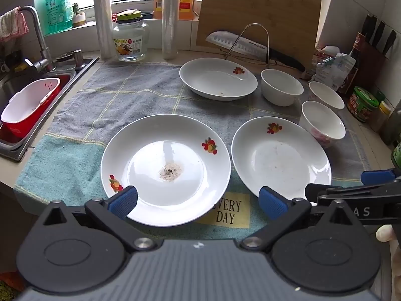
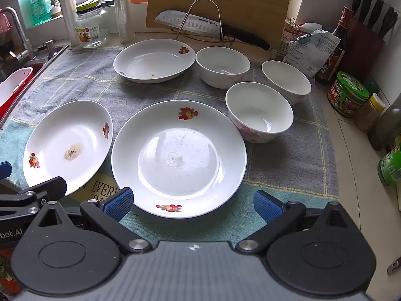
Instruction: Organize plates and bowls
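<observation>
Three white plates with fruit prints lie on a towel. The near left plate (image 1: 165, 170) (image 2: 67, 145) has a dirty spot in its middle. The near right plate (image 1: 280, 160) (image 2: 179, 158) lies beside it. The far plate (image 1: 218, 79) (image 2: 154, 60) is behind them. Three white bowls stand at the right: one far (image 1: 282, 86) (image 2: 223, 66), one far right (image 1: 325, 95) (image 2: 285, 81), one nearer with pink flowers (image 1: 323, 123) (image 2: 259, 111). My left gripper (image 1: 198, 200) is open and empty at the near left plate's front rim. My right gripper (image 2: 193, 204) is open and empty at the near right plate's front rim.
A sink (image 1: 15, 92) with a red and white basin (image 1: 30, 105) is at the left. A knife on a wire rack (image 1: 250, 45), a cutting board (image 1: 258, 12), a glass jar (image 1: 129, 40) and rolls stand behind. Jars and bottles (image 2: 348, 95) line the right edge.
</observation>
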